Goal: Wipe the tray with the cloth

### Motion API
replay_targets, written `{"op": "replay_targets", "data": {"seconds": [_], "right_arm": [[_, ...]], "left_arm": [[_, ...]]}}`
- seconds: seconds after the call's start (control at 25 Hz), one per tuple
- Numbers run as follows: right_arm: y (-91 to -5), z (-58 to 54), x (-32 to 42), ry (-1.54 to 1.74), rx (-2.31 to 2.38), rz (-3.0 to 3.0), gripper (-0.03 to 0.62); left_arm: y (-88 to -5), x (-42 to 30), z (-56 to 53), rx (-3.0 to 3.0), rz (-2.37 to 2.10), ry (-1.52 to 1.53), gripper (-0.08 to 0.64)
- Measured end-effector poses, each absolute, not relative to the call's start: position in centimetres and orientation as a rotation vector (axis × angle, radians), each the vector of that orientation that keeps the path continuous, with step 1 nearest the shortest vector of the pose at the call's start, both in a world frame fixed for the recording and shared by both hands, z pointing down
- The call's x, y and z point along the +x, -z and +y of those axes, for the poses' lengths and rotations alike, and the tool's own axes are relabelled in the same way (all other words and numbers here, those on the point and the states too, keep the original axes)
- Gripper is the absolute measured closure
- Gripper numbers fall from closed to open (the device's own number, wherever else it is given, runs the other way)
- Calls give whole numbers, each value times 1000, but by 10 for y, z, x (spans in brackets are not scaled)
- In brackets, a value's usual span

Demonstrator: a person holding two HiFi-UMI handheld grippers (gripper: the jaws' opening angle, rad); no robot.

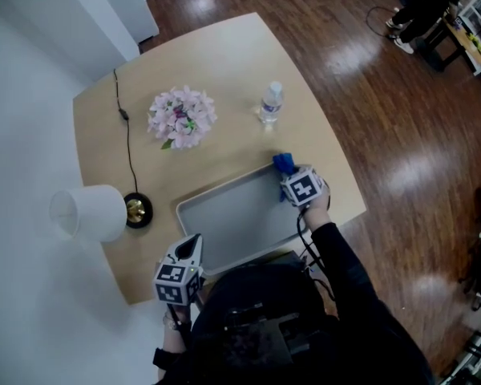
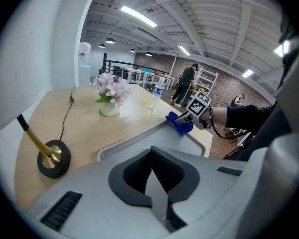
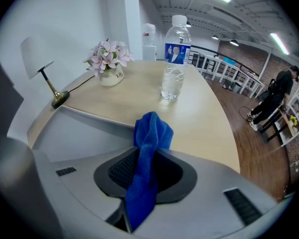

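Note:
A grey rectangular tray (image 1: 239, 216) lies on the wooden table in front of me. My right gripper (image 1: 292, 175) is at the tray's far right corner, shut on a blue cloth (image 1: 284, 164) that bunches out past its tips. In the right gripper view the cloth (image 3: 152, 133) hangs folded between the jaws, over the tray's rim (image 3: 84, 114). My left gripper (image 1: 194, 244) hovers at the tray's near left corner, shut with nothing in it. From the left gripper view, the tray (image 2: 134, 139) stretches ahead and the cloth (image 2: 178, 123) shows at its far end.
A water bottle (image 1: 271, 103) stands just beyond the tray's far right corner. A vase of pink flowers (image 1: 182, 117) sits further back. A white lamp (image 1: 88, 212) with a brass base (image 1: 137, 210) and black cord (image 1: 128, 139) stands left of the tray. The table's right edge is close to my right gripper.

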State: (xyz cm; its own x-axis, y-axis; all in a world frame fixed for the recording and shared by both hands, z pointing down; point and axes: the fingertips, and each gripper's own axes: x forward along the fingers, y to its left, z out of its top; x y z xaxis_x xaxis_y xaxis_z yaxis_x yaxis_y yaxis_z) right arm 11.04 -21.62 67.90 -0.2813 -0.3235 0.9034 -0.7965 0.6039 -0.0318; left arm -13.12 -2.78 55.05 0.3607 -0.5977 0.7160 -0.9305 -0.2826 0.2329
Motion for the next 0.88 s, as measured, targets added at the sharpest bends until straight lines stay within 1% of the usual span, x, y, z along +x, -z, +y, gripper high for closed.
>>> {"op": "replay_targets", "data": {"seconds": [0.64,0.88], "right_arm": [[-683,-162,135,-561,905,-1816,500],[-683,-132,149,-591,902,-1801,500]], "left_arm": [[-547,-129,-17,2045,-1289,-675,560],[-547,-132,-8,2047,-1290,-664,560]]}}
